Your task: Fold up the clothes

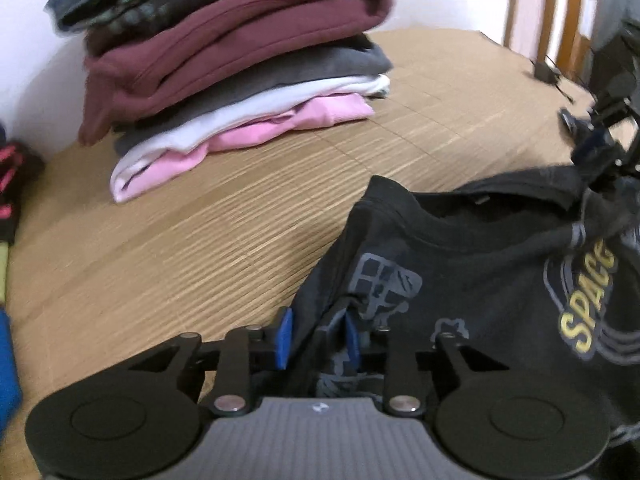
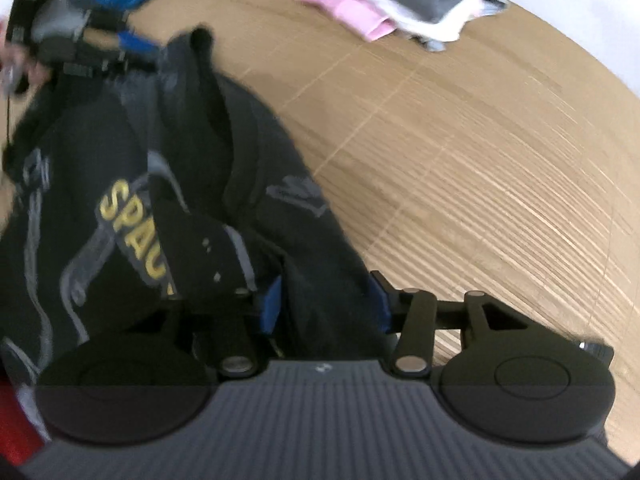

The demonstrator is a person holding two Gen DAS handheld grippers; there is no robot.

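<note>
A black T-shirt with grey print and yellow "SPACE" lettering lies bunched on a woven bamboo mat. My left gripper is shut on the shirt's left edge, with dark cloth filling the gap between its blue pads. My right gripper is shut on a thick fold of the same T-shirt at its other side. In the left wrist view the right gripper shows at the far right, with cloth rising to it. In the right wrist view the left gripper shows blurred at the top left.
A stack of folded clothes, maroon, grey, white and pink, stands at the back of the mat near a white wall. Blue and dark garments lie at the left edge. Wooden furniture legs stand at the back right.
</note>
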